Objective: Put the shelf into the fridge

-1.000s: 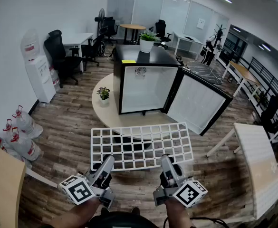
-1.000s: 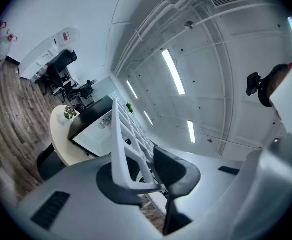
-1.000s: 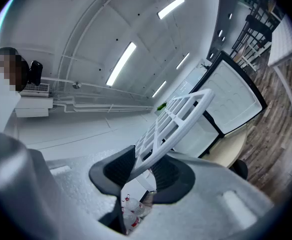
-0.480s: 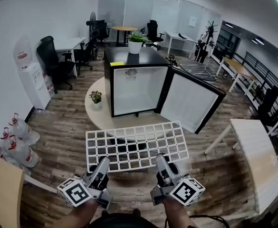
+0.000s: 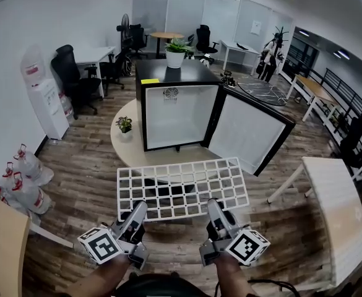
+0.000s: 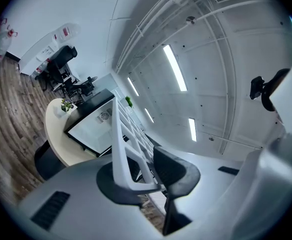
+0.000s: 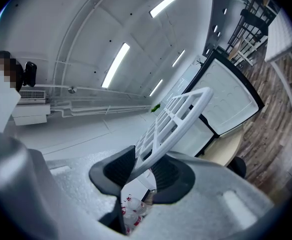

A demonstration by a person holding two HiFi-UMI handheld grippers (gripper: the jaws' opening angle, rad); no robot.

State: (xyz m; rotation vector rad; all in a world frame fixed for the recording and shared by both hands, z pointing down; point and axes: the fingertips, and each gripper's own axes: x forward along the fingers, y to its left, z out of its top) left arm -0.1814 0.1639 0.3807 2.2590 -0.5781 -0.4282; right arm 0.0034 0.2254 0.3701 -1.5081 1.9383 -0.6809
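A white wire-grid shelf (image 5: 182,187) hangs level in front of me, held by its near edge. My left gripper (image 5: 139,210) is shut on the shelf's near-left edge, my right gripper (image 5: 213,206) on its near-right edge. In the left gripper view the shelf (image 6: 123,144) runs between the dark pads; in the right gripper view the shelf (image 7: 173,124) is pinched the same way. Ahead stands a small black fridge (image 5: 176,108) with a white, empty inside, its door (image 5: 250,130) swung open to the right. The fridge rests on a round beige table (image 5: 128,150).
A potted plant (image 5: 175,52) and a yellow note sit on the fridge top; a small plant (image 5: 124,125) stands on the round table. A white table (image 5: 335,209) is at right, water bottles (image 5: 20,181) and a dispenser (image 5: 43,91) at left, office chairs behind.
The view has shifted slightly; the shelf and both grippers stay in the same grip, and the fridge sits about as far off as before.
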